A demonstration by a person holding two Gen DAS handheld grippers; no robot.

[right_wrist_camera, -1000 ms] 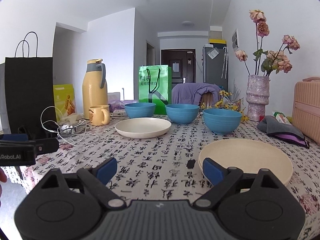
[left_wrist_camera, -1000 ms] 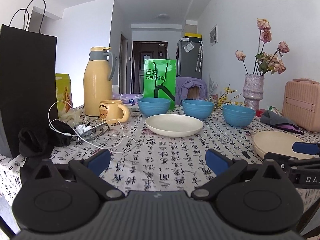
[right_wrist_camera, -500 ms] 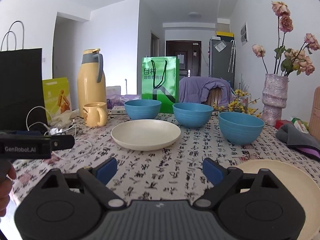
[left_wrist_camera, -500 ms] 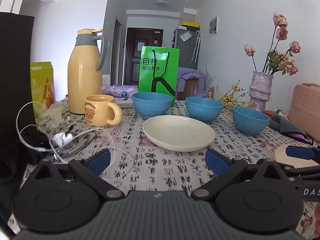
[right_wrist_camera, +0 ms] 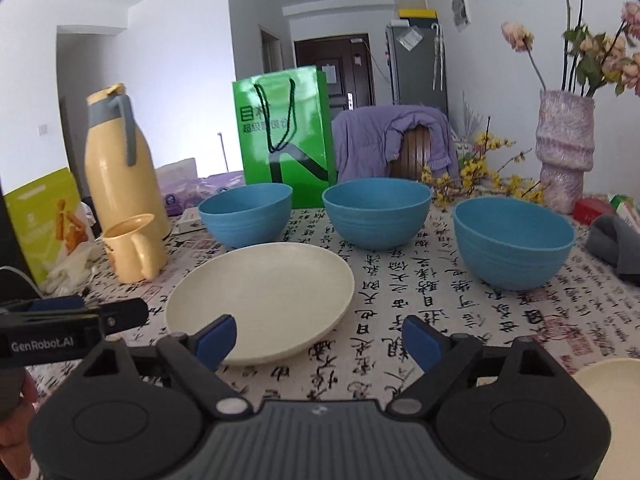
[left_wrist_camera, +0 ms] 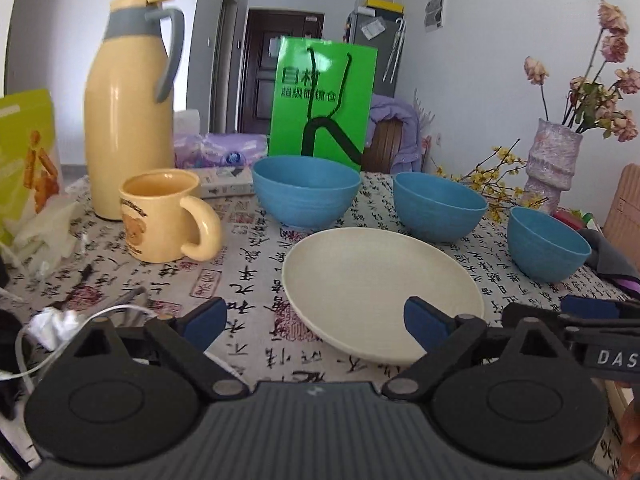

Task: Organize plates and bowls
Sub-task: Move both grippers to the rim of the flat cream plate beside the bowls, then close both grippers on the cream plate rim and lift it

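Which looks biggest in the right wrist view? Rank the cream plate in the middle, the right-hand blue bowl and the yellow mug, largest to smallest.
1. Cream plate, widest in the picture.
2. Right-hand blue bowl; it sits nearer the camera than the other two bowls, so its look is flattered.
3. Yellow mug, clearly smallest.

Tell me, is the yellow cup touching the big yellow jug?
Apart. In the left wrist view the yellow cup stands in front of the yellow jug, and a strip of patterned tablecloth shows between their bases.
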